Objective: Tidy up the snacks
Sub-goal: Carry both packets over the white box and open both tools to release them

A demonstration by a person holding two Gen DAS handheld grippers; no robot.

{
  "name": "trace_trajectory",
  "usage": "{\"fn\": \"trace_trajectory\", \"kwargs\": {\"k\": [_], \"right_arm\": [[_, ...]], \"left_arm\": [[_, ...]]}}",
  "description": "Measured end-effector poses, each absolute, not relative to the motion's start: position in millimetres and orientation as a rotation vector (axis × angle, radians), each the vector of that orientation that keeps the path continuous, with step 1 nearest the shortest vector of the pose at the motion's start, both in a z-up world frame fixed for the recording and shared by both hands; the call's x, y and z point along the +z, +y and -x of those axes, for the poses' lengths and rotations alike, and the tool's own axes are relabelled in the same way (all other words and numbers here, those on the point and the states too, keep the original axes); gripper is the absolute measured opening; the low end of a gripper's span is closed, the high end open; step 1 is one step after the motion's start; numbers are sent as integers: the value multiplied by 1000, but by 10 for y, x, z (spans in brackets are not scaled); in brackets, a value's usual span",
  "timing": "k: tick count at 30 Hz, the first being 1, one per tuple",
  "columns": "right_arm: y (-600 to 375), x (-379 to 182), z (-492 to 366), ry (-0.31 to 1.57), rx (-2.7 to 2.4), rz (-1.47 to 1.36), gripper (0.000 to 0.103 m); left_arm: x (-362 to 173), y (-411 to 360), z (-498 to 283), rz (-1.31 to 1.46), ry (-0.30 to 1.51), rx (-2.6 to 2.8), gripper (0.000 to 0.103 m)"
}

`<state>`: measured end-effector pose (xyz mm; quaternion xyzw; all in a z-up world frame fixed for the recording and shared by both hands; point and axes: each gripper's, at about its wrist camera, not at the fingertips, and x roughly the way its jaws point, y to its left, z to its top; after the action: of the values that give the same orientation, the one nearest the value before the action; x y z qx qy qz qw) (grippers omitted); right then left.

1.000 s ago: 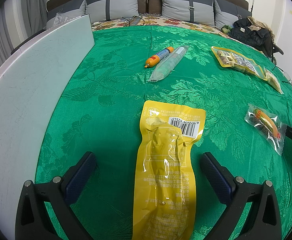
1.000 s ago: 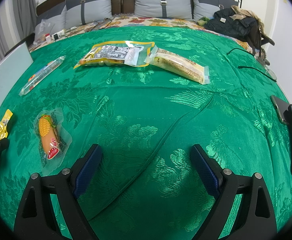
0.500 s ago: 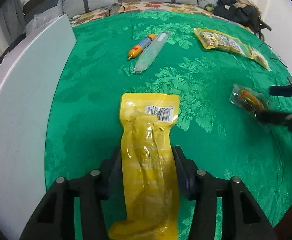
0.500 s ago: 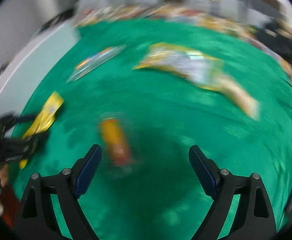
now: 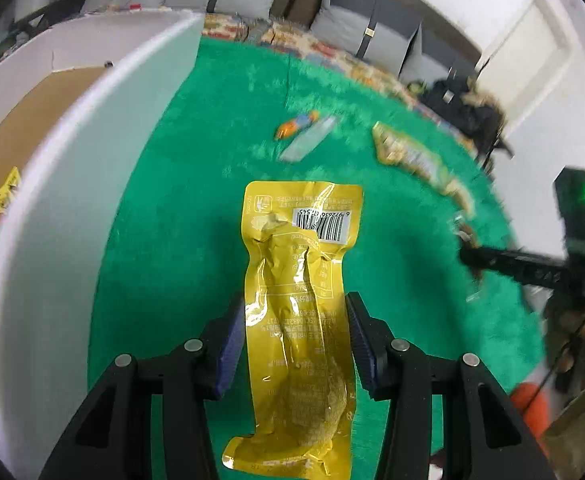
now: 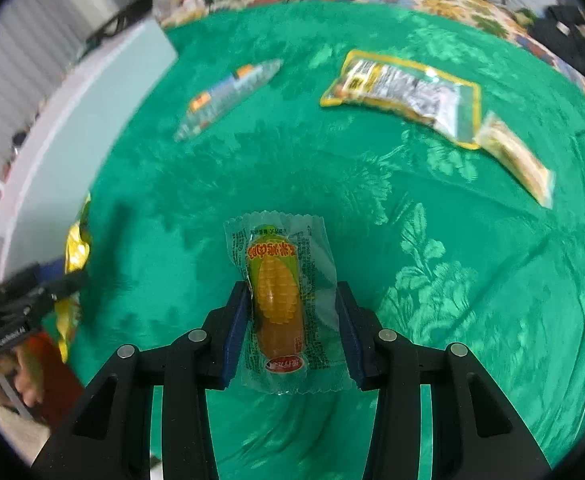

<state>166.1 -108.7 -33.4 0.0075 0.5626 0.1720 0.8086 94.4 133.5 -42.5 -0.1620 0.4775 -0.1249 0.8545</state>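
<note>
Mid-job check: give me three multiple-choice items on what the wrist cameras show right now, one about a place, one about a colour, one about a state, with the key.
1. Where does the white box stand relative to the yellow pouch in the left wrist view?
A. To its left
B. To its right
C. Underneath it

2. What colour is the cloth under the snacks?
A. Red
B. Green
C. Grey

3. What is between the pads of the right hand-held gripper?
A. Nothing
B. The orange sausage stick
C. The corn-printed snack

Key: 1 A, the box wall fills the left side of the view beside the pouch. 2 B, the patterned cloth is green in both views. 3 C, the clear wrapper with the corn print sits between the blue pads as the jaws are closing on it, while the orange sausage stick lies far off.
</note>
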Motion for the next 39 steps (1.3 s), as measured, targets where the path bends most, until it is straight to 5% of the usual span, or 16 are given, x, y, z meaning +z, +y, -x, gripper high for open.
{"fn": "trace_trajectory", "kwargs": {"k": [10, 17, 19, 22, 30, 35, 39], "right_arm": [[359, 755, -1471, 1015, 750, -168, 46], [1636, 682, -1371, 1023, 895, -133, 45], [1839, 535, -1360, 1031, 892, -123, 45], [2003, 317, -1353, 1067, 853, -73, 71], [855, 173, -1280, 892, 646, -16, 75], [-442, -305, -1295, 864, 344, 152, 76], [-1504, -637, -1222, 901, 150, 143, 76]], "left_arm": [[612, 2537, -718, 466, 804, -119, 48], [329, 3547, -668, 379, 868, 199, 48], [136, 3704, -654, 352, 911, 262, 56], [-6, 3798, -537, 339, 923, 322, 82], [220, 3377, -414, 354, 783, 265, 89], [457, 2432, -610, 271, 737, 62, 91], [287, 1526, -811, 163, 782, -99, 103]]}}
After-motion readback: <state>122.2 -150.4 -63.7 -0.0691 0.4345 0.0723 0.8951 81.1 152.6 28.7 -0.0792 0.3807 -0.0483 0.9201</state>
